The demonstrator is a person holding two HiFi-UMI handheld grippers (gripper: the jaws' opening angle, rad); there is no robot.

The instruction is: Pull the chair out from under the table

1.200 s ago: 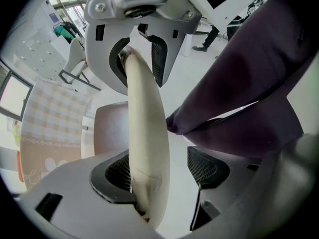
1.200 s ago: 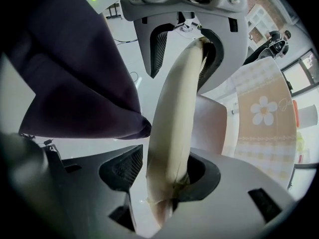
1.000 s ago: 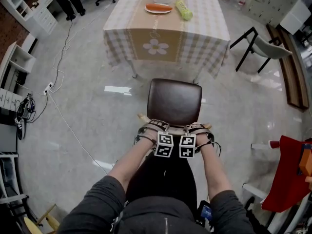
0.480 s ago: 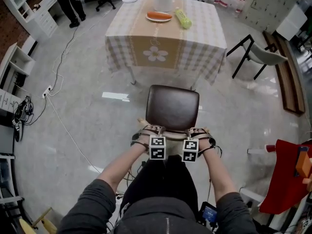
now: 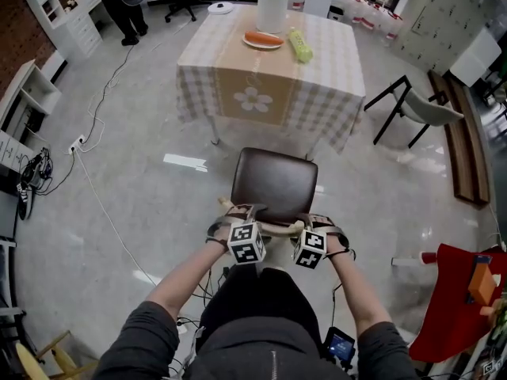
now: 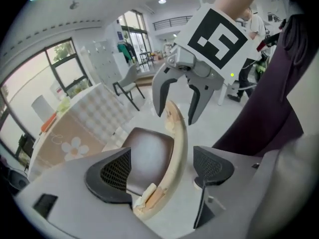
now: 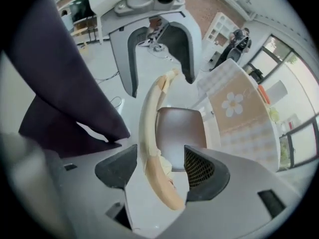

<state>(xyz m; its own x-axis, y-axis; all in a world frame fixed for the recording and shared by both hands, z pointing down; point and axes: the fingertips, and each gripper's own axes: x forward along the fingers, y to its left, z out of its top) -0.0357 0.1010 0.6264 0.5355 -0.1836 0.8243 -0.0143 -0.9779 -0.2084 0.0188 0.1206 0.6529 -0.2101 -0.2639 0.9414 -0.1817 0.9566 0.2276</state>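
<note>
Watching the backrest rail (image 6: 178, 143): left gripper (image 6: 164, 171) and right gripper (image 7: 160, 171) just opened, jaws apart around it; lifting crooked, I'd snag and tip the chair (image 5: 273, 184).

a grey, glossy floor (image 5: 142, 172) is carrying everything. a table (image 5: 317, 93) under a checked cloth with a flowered beige runner is standing at the far side. a white cylinder (image 5: 273, 0), a plate (image 5: 263, 43) and a yellow-green oblong thing (image 5: 299, 44) are sitting on its top. a brown chair (image 5: 273, 184) is standing clear of the table, a grey chair (image 5: 416, 109) is standing at the right, and a white cable (image 5: 103, 204) is trailing across the left.
</note>
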